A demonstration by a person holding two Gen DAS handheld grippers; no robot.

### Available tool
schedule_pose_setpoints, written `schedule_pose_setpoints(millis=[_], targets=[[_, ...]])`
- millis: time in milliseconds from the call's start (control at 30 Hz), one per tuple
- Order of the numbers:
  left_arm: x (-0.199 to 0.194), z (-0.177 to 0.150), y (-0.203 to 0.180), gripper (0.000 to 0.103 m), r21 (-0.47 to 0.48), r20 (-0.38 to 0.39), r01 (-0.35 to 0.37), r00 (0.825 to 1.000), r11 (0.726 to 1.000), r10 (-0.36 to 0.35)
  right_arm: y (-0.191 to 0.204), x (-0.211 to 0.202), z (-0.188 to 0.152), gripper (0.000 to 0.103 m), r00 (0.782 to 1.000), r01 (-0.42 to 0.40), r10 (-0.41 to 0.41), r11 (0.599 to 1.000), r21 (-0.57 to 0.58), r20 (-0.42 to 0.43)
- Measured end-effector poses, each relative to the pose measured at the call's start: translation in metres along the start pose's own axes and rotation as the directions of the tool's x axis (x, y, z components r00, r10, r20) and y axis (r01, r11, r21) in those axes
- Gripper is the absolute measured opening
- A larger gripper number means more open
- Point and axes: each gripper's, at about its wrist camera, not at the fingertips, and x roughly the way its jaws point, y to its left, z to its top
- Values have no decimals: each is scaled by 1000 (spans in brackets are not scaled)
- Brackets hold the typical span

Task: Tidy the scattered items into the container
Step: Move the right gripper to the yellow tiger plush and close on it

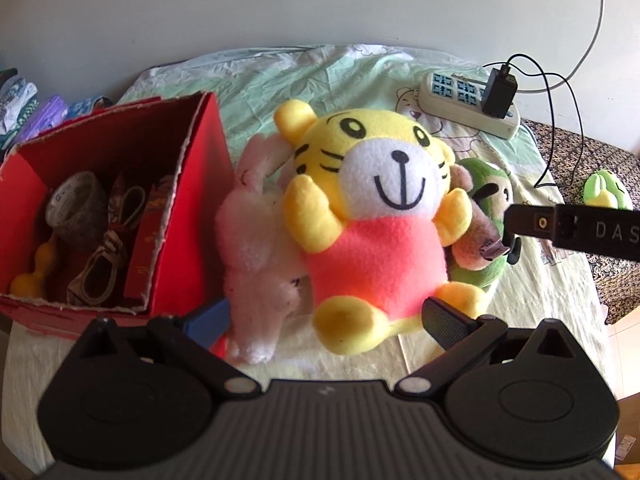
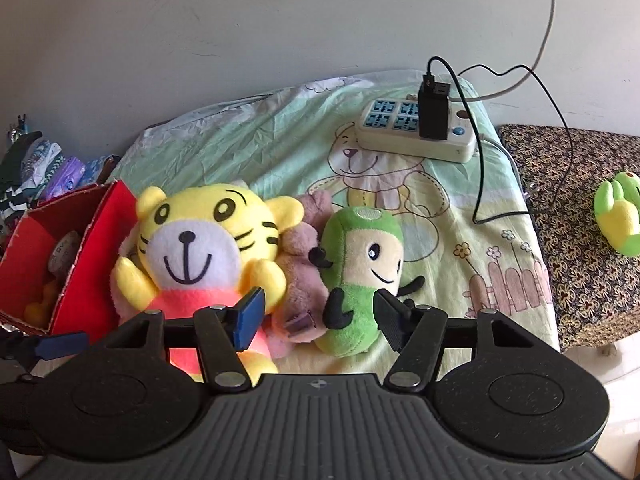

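The red cardboard box [image 1: 188,216] is sitting at the left of the desk, already holding a roll of tape [image 1: 76,204] and some other bits. Right beside its wall the plush pile is lying in a heap: the yellow tiger plush [image 1: 372,216] is sprawling on top, overlapping a pale pink fluffy plush [image 1: 256,240] on the box side and a brownish-pink plush [image 2: 300,280] on the other, with the green plush [image 2: 360,280] leaning against that one.

All of these are looking light, soft and squashy to me, nothing fragile, so they should be compressing rather than slipping. For the tiger I'd be pinching the fat pink belly, since limbs would be flopping around. For the green one, across the mid-body.

The left tongs [image 1: 328,320] are hovering low over the tiger's feet, spread wide and holding nothing. The right tongs [image 2: 320,316] are angling down at the gap between the tiger and the green plush, also wide and empty (one tip is showing as a black bar in the left view).
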Motion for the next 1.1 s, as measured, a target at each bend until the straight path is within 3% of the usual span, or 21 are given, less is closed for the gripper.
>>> schedule_pose_setpoints(millis=[267,433,567,833,900,967,1100], targets=[[20,11,-5,101,31,-7,30,1000,999,-30,10,13,24,63,994,-107,108,993,-43,7],[35,12,-7,87,29,-35,68,997,997,-67,14,31,24,63,980,-192,191,981,-22,-47],[39,12,-12,85,39,-21,85,996,996,-84,22,41,21,63,979,-197,195,980,-31,-56],[49,13,-23,71,106,26,38,999,994,-41,36,62,19,64,973,-224,220,972,-74,-64],[50,12,-21,64,112,29,34,999,993,-37,35,66,18,60,973,-225,220,972,-65,-68],[51,11,-17,59,112,26,37,999,993,-40,35,68,16,48,972,-226,221,973,-58,-79],[44,7,-10,51,101,39,57,997,993,-61,39,57,11,35,974,-225,221,971,-76,-55]])
